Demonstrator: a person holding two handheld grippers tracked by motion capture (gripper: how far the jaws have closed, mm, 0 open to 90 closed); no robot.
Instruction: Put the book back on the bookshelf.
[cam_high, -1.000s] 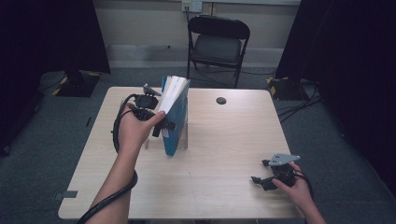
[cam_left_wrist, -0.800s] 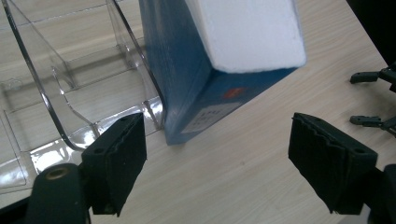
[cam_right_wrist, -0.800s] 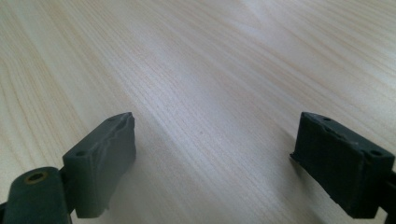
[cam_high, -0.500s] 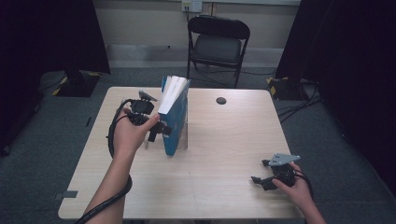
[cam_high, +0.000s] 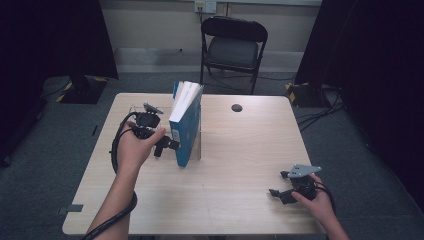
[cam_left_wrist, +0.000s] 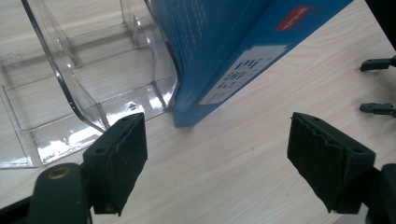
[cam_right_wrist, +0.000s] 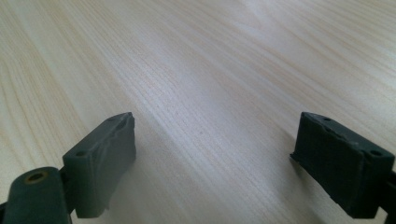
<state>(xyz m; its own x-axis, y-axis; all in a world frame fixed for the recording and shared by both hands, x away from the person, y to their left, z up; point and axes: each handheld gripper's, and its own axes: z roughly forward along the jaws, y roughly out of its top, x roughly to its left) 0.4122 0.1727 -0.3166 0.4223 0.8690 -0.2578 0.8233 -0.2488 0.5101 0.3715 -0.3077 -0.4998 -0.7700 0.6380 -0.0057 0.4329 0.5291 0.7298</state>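
Looking down from the high view, the blue book (cam_high: 186, 131) stands upright a little left of the middle of the frame, on the light wooden desk (cam_high: 240, 150), its white pages turned up and its cover leaning slightly; a clear plastic stand (cam_high: 196, 145) sits against its right side. The left tool (cam_high: 167, 145) is at the left of the book, its jaws pointing at the lower part of the cover, just beside it; whether they touch cannot be told from here. The right tool (cam_high: 276, 193) rests low on the desk at the lower right of the frame, well apart from the book. A black folding chair (cam_high: 233, 47) stands beyond the desk at the top, and a small dark round spot (cam_high: 236, 107) marks the desk to the upper right of the book.

In the left gripper view, the two black jaws stand wide apart at the bottom of the frame with nothing between them but bare desk. The book's lower corner sits at upper centre, just ahead of the gap, and the clear stand spreads across the upper left.

In the right gripper view, the jaws stand wide open over bare wood grain, holding nothing.
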